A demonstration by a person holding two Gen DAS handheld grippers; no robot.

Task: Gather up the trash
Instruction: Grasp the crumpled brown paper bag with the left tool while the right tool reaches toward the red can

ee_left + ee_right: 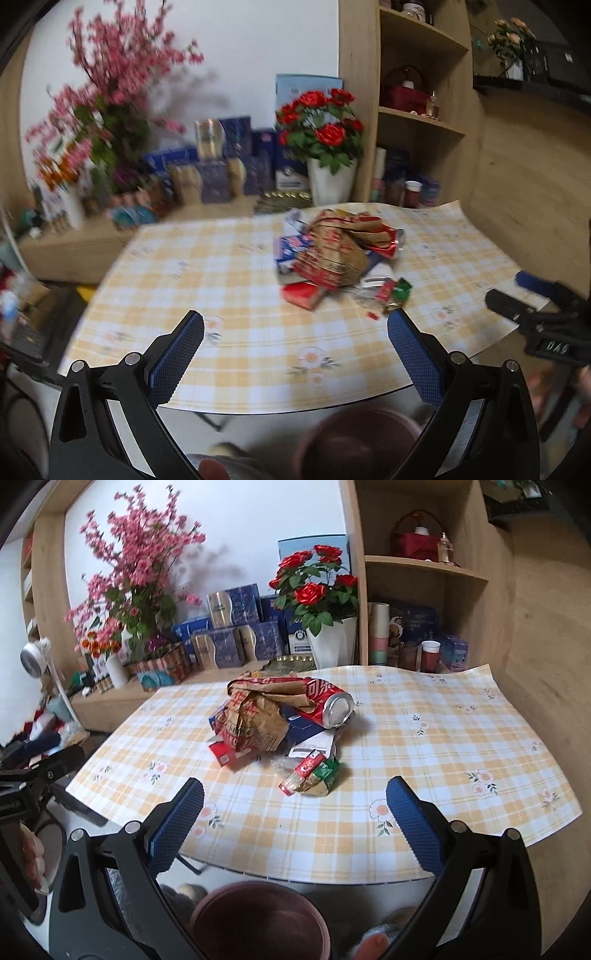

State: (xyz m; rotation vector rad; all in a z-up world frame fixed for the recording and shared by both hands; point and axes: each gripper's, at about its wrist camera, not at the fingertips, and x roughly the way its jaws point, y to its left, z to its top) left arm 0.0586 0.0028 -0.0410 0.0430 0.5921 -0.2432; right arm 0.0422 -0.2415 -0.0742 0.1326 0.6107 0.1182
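Note:
A pile of trash lies mid-table on the yellow checked cloth (424,746): a crumpled brown paper bag (255,716), a red soda can (327,703) on its side, a small red box (225,755), blue and white packaging, and red-green foil wrappers (312,777) nearest me. The pile also shows in the left wrist view (336,254). My right gripper (295,797) is open and empty, just short of the wrappers. My left gripper (295,328) is open and empty, near the table's front edge. A dark red bin (258,923) stands on the floor below the table edge.
Behind the table a low shelf holds pink blossoms (136,565), blue gift boxes (229,642) and a white pot of red roses (317,590). A wooden shelf unit (424,576) with cups stands at the back right. The right gripper shows in the left view (535,310).

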